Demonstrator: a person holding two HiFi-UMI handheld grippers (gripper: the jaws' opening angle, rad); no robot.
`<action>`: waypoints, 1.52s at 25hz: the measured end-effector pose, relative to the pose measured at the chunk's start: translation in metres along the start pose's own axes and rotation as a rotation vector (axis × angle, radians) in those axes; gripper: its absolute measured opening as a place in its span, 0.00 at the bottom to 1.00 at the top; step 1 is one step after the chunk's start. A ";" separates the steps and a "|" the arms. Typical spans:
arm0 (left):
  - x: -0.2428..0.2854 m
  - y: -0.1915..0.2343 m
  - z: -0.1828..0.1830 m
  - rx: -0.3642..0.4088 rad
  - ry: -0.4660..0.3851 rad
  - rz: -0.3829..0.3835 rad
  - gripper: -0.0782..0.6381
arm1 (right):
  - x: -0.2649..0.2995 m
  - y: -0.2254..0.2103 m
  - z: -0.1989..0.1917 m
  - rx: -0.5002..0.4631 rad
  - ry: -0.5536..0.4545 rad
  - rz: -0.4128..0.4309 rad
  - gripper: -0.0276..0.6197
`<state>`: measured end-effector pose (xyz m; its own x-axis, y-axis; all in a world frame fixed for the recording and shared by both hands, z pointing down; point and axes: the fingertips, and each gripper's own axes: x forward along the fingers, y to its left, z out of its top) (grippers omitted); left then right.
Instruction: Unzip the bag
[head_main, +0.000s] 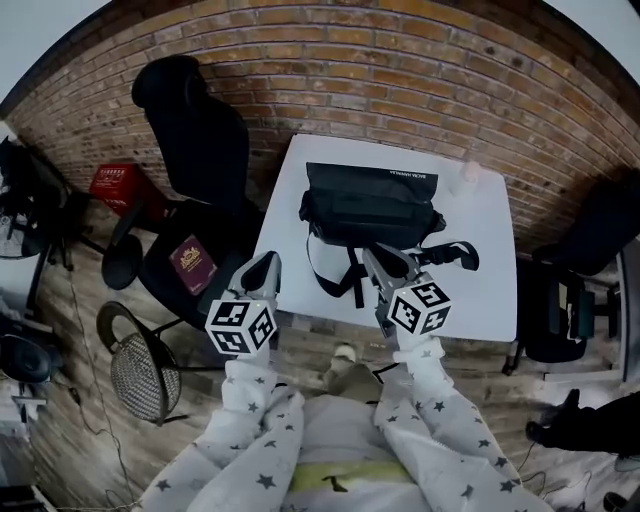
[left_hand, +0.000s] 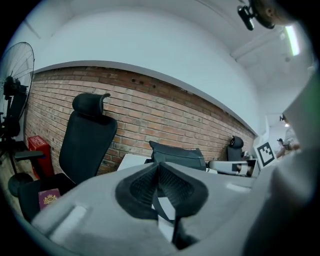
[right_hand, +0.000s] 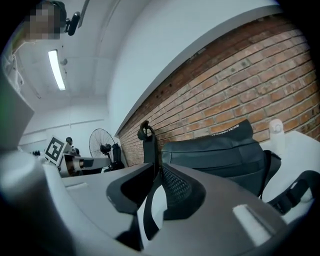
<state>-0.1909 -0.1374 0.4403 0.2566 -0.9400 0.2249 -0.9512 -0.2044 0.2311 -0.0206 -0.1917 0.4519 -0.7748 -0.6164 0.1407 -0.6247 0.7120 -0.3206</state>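
A black bag (head_main: 370, 205) lies on the white table (head_main: 480, 290), its straps (head_main: 345, 280) trailing toward the front edge. My left gripper (head_main: 263, 268) hovers off the table's front left corner, its jaws shut and empty; from it the bag (left_hand: 177, 156) shows ahead. My right gripper (head_main: 385, 262) hangs just before the bag's front, above the straps, not touching it. Its jaws stand open by a narrow gap with nothing between them (right_hand: 157, 175). The bag (right_hand: 220, 155) fills the right of the right gripper view.
A small white bottle (head_main: 468, 177) stands at the table's back right corner. A black office chair (head_main: 195, 150) with a dark red booklet (head_main: 192, 265) on its seat stands left of the table. Another chair (head_main: 560, 310) is right, a fan (head_main: 145, 375) on the floor left, and a brick wall behind.
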 end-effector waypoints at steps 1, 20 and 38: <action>0.006 0.002 0.001 -0.003 0.000 0.004 0.11 | 0.007 -0.002 -0.004 0.005 0.015 0.015 0.14; 0.095 0.025 0.009 0.008 0.079 -0.075 0.17 | 0.104 -0.003 -0.065 0.093 0.212 0.130 0.23; 0.177 0.012 0.002 0.057 0.161 -0.351 0.37 | 0.145 -0.009 -0.110 0.038 0.316 -0.016 0.19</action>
<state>-0.1571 -0.3067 0.4805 0.5877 -0.7561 0.2878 -0.8074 -0.5252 0.2689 -0.1382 -0.2504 0.5780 -0.7603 -0.4883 0.4283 -0.6378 0.6861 -0.3499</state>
